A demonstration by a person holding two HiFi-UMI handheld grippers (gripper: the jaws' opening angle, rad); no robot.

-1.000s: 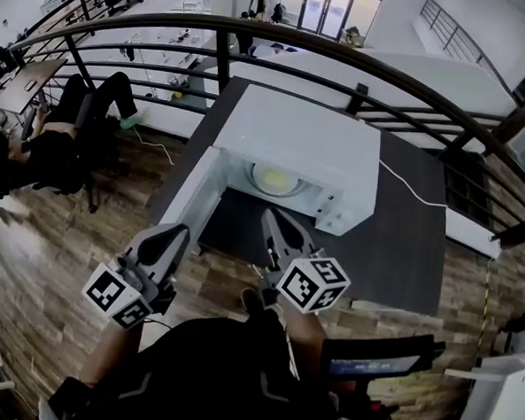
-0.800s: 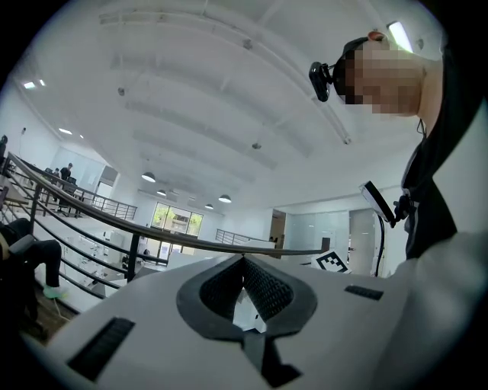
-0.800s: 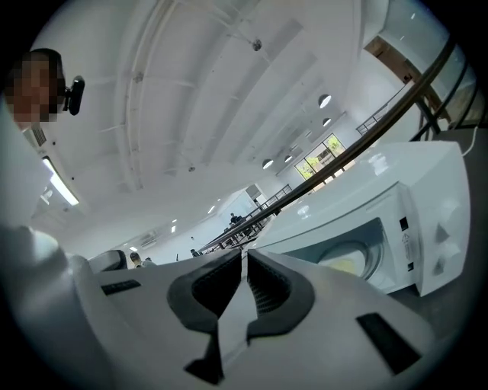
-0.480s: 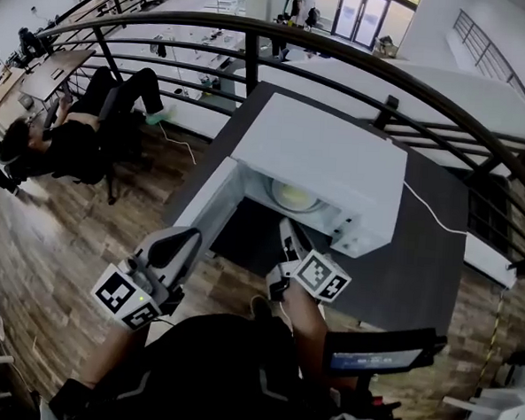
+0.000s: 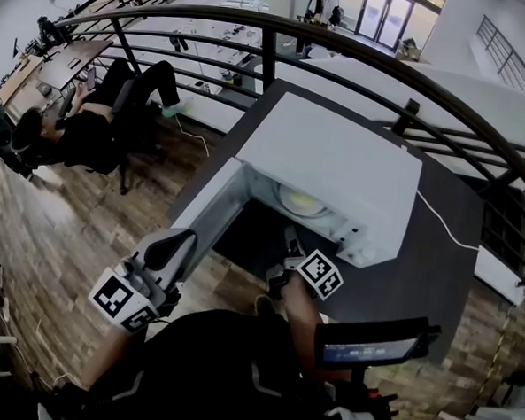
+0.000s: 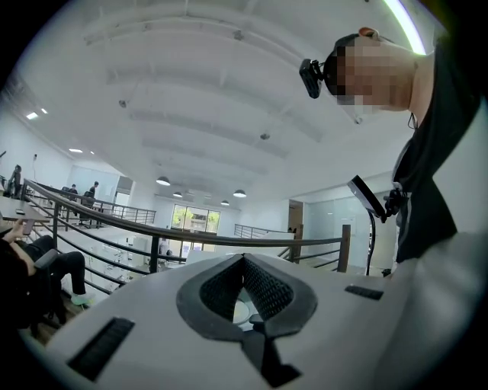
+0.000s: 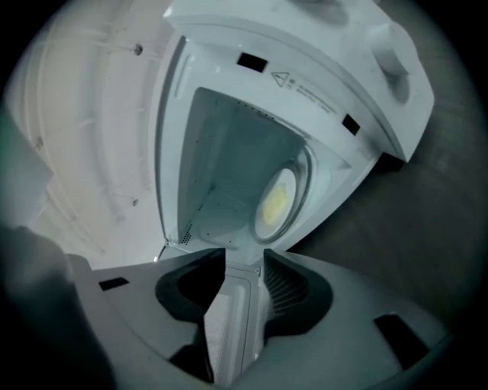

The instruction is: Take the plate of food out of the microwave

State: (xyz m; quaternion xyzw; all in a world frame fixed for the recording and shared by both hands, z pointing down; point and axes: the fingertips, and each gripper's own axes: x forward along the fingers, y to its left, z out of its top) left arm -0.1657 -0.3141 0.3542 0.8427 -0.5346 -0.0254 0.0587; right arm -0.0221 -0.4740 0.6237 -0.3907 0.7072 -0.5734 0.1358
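Note:
A white microwave (image 5: 336, 165) stands on a dark table (image 5: 418, 276), its door (image 5: 205, 206) swung open to the left. Inside on the turntable lies a pale plate with yellow food (image 5: 300, 201), also seen in the right gripper view (image 7: 276, 199). My right gripper (image 5: 289, 240) is just in front of the open cavity and points in, its jaws opening. In the right gripper view (image 7: 240, 263) a white slab like the door's edge shows in the gap; the pads do not press on it. My left gripper (image 5: 174, 242) hangs shut and empty, low left by the door, pointing upward (image 6: 244, 263).
A dark curved railing (image 5: 212, 20) runs behind the table, with a lower floor beyond it. A white cable (image 5: 443, 225) trails across the table right of the microwave. A person sits far left (image 5: 81, 131). A black device with a screen (image 5: 369, 349) juts out at my chest.
My right gripper has moved closer to the microwave's open cavity and its jaws have parted. The left gripper has stayed in about the same place.

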